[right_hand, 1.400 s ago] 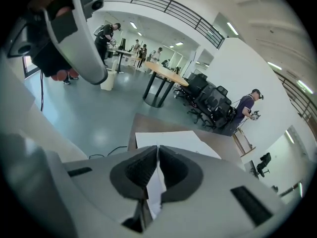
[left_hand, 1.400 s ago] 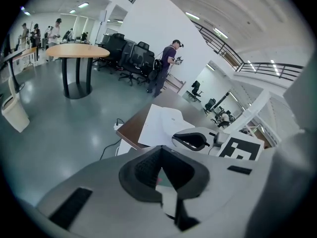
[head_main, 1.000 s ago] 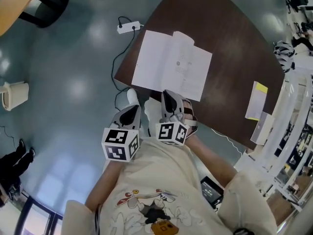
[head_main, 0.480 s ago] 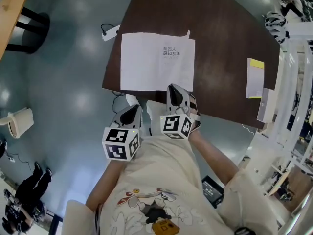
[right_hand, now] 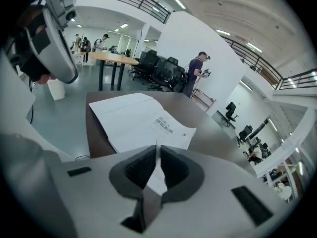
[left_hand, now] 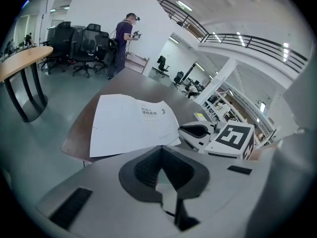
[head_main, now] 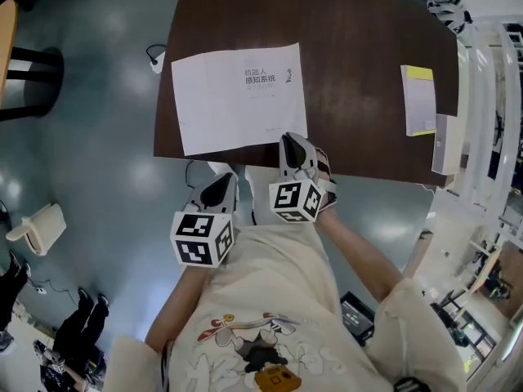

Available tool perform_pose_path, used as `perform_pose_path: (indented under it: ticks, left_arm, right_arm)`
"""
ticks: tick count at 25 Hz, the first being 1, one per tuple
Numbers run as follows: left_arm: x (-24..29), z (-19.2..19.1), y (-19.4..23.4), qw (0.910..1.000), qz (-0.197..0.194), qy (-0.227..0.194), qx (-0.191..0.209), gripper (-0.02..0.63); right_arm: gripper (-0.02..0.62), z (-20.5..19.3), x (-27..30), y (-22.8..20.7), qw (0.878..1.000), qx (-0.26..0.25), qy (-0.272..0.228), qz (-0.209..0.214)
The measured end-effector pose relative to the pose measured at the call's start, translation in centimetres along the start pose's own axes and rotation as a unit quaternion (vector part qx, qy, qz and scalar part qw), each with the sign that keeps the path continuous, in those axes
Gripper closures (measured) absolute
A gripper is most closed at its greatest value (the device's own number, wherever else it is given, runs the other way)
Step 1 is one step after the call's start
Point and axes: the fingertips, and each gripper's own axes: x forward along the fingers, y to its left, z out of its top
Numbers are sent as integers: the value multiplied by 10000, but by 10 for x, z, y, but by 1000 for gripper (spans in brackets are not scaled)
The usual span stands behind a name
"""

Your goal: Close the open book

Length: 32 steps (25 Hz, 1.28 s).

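Note:
The book (head_main: pixel 237 96) lies closed and flat near the front edge of the brown table (head_main: pixel 359 31), white cover with printed title facing up. My right gripper (head_main: pixel 292 144) sits at the table's edge by the book's near right corner. Its jaws have just been opening and stand a narrow slit apart. In the right gripper view the white book (right_hand: pixel 138 118) shows through that slit, and no pad presses on it. My left gripper (head_main: pixel 219 188) hangs off the table over the floor, jaws shut and empty. The book (left_hand: pixel 131 123) lies ahead of it in the left gripper view.
A slim booklet with a yellow end (head_main: pixel 418 98) lies at the table's right side, beside white shelving (head_main: pixel 490 96). A power strip (head_main: pixel 157 58) and cable lie on the floor by the table's left edge. A person (left_hand: pixel 124 41) stands far behind.
A second ago the book lay open with a leaf standing at its middle; now it is closed with the title cover up. Both grippers stay near the table's front edge.

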Motion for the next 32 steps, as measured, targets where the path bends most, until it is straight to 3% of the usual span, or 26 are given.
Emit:
perform_pose_path:
  ticks: [11,21,27,32]
  left_arm:
    - [26,6,-12,9997,-51,205,91,600]
    - [34,9,-21,9993,-86,293,222,600]
    - [32,10,-20,9994,-70,265,191,600]
    - [25,10,-14,9999,-3,147,26,600]
  right_arm:
    - [558,-50,22,-9,9990,87,422,80]
    - [547,-93,33,-11,9904,973,951,257]
    - [520,-107,24,-18,9894,920,1101,218]
    - [485,-88,11,-28,9934,744,868,126]
